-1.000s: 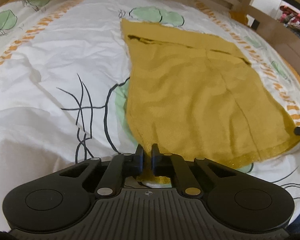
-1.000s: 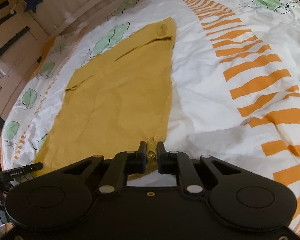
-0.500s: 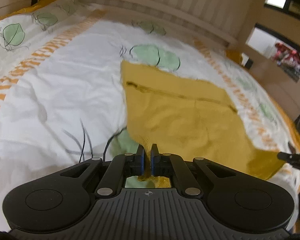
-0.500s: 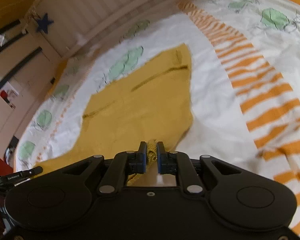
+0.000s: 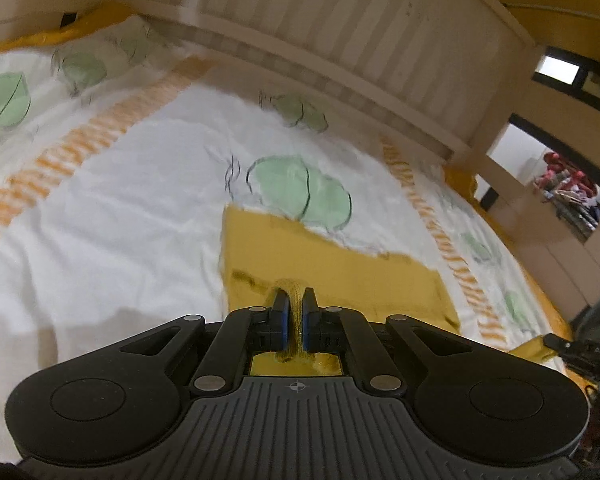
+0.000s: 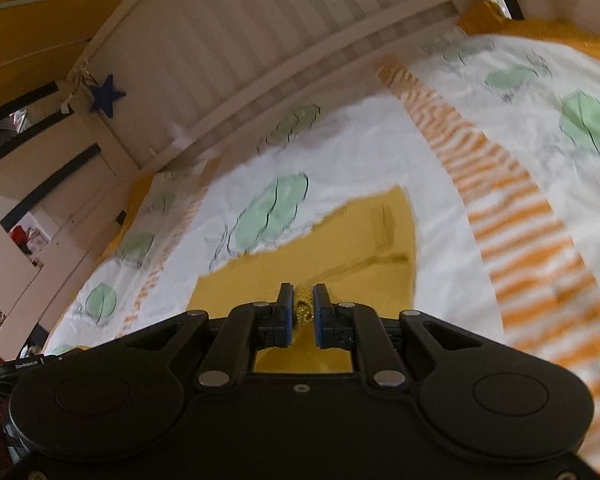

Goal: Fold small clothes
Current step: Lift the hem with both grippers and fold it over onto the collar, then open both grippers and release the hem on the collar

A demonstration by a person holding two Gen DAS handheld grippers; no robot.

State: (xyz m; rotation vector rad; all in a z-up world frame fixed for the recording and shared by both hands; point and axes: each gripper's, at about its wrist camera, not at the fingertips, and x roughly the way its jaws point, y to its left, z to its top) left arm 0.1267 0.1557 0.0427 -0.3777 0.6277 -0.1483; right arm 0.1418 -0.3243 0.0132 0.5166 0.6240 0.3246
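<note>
A mustard-yellow knit garment (image 5: 340, 264) lies on a white bedspread with green leaf and orange stripe prints (image 5: 120, 200). My left gripper (image 5: 294, 304) is shut on the garment's near hem corner and holds it lifted above the bed. My right gripper (image 6: 303, 304) is shut on the other hem corner of the garment (image 6: 340, 264), also lifted. Only the garment's far end shows flat on the bedspread (image 6: 480, 264) in both views; the near part hangs hidden under the grippers.
A slatted wooden bed rail (image 5: 340, 40) stands along the far edge of the bed and shows in the right wrist view (image 6: 260, 48) too, with a blue star (image 6: 106, 96) on its post. The other gripper's tip (image 5: 580, 350) shows at the right edge.
Both grippers have risen and moved forward over the bed with the hem corners in them. The near part of the garment has lifted off the bedspread and less of it lies flat.
</note>
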